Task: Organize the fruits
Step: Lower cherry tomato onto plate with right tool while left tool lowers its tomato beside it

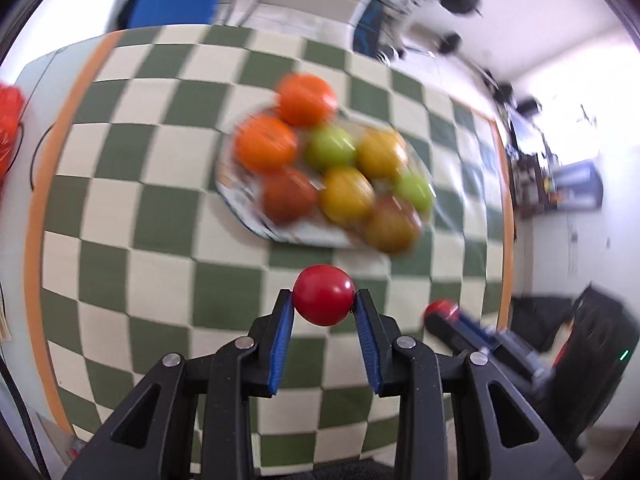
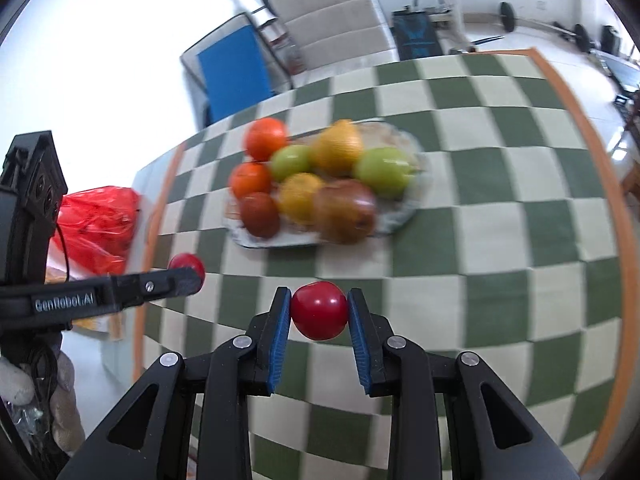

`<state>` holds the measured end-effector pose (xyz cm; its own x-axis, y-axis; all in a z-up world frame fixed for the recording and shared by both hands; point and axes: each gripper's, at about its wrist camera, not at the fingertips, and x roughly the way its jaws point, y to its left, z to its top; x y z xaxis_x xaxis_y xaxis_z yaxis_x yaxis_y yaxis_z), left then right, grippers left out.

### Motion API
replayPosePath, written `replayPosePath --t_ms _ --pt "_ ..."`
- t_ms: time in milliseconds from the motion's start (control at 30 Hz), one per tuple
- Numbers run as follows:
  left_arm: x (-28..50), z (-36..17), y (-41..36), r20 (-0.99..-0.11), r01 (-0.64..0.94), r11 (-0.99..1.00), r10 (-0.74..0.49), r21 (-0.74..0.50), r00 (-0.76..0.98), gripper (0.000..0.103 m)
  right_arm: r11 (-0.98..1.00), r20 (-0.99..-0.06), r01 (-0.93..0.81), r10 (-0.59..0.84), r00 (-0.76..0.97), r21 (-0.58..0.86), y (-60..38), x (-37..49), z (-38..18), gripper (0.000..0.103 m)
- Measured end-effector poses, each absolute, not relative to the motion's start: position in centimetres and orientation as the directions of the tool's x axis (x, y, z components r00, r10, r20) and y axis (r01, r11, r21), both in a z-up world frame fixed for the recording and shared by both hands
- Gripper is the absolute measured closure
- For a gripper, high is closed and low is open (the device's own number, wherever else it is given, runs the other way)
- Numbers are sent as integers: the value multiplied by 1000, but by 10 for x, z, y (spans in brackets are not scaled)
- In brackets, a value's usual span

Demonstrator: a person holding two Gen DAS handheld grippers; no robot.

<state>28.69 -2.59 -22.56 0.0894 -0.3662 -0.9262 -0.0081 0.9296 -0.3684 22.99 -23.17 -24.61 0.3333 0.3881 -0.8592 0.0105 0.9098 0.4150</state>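
Observation:
In the left wrist view my left gripper (image 1: 323, 305) is shut on a small round red fruit (image 1: 322, 292), held above the green-and-cream checked tablecloth (image 1: 160, 208). Beyond it a glass plate (image 1: 236, 200) carries several fruits: oranges, green apples, yellow ones and brownish-red ones, all blurred. My right gripper (image 2: 319, 314) is likewise shut on a small red fruit (image 2: 320, 304) in front of the same plate (image 2: 400, 216). Each gripper shows in the other's view: the right gripper (image 1: 438, 314) at lower right, the left gripper (image 2: 187, 278) at left, each with its red fruit.
A red plastic bag (image 2: 96, 228) lies off the cloth's left edge. Chairs (image 2: 336, 24) and a blue panel (image 2: 236, 72) stand behind the table, with gym gear farther back. The cloth has an orange border (image 2: 592, 152).

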Motion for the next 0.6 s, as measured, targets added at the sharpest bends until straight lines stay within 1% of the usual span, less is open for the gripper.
replayPosePath --t_ms 167,267,533,600 --pt "338 -253 20 -897 -142 885 -438 -443 63 74 861 -824 11 483 297 508 -158 274 -269 72" --pt "362 -275 39 -868 -204 848 -496 -489 19 74 850 -820 37 495 288 526 -124 294 -288 72" --pt "402 -318 44 -831 -236 820 -551 -521 -81 74 832 -820 128 484 307 539 -91 323 -329 72" --pt "409 -324 43 -833 -226 827 -545 -514 -98 74 827 -819 149 480 313 541 -88 328 -337 72"
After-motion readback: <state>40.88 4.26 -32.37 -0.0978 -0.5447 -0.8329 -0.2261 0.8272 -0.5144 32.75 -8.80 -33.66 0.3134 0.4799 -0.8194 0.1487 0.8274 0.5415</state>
